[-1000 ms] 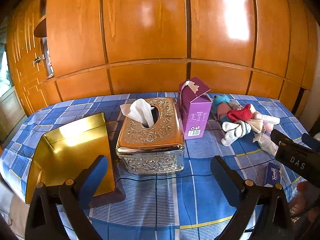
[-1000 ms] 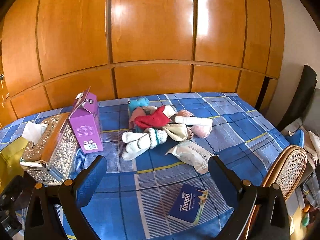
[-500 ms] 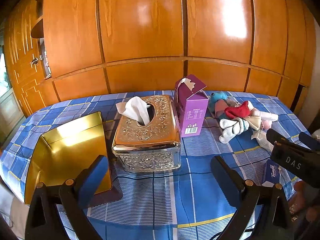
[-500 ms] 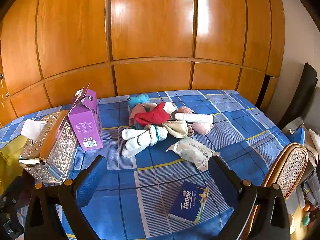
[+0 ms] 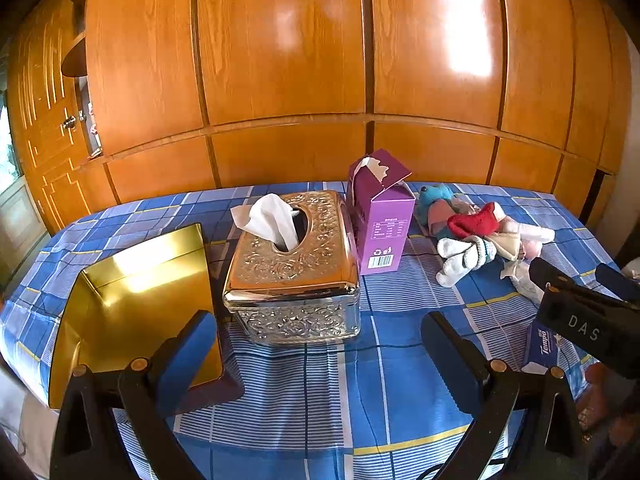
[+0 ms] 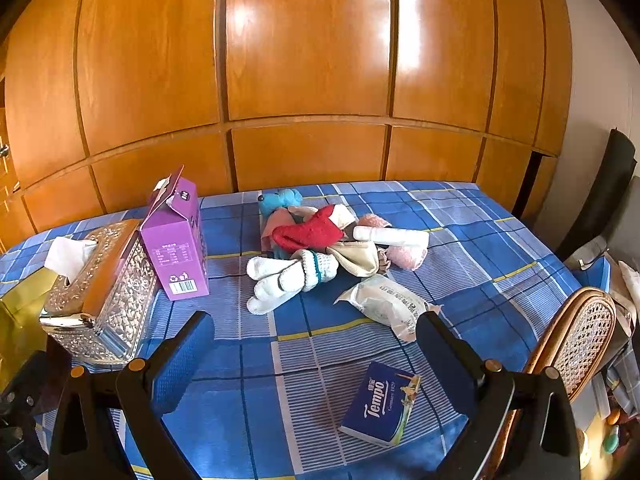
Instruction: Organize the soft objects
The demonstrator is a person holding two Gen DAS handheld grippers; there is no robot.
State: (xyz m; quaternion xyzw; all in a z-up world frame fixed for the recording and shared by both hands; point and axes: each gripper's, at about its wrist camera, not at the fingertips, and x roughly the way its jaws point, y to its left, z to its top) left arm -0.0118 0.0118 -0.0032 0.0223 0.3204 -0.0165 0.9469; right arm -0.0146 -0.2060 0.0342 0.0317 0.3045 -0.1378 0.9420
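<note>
Right wrist view first: the right gripper [image 6: 314,354] hangs over the blue checked tablecloth [image 6: 480,240] with its jaws wide apart and nothing in them. Just under it lies a blue Tempo tissue pack [image 6: 380,404]. A bit farther is a white plastic packet [image 6: 390,306]. Behind that sits the pile of soft things [image 6: 324,240]: white socks [image 6: 288,276], a red sock [image 6: 308,234], a pink cloth [image 6: 404,256] and a blue plush toy [image 6: 280,200], all touching. To the left of the pile stand a purple carton [image 6: 176,240] and a shiny tissue box [image 6: 100,284].

Left wrist view: the left gripper [image 5: 318,354] is also wide open and holds nothing. A gold tray [image 5: 132,296] leans near its left finger. The shiny tissue box is straight ahead, with the purple carton just beside it. The soft pile is far off to the right, near the back wall of wood panels [image 5: 320,60].
</note>
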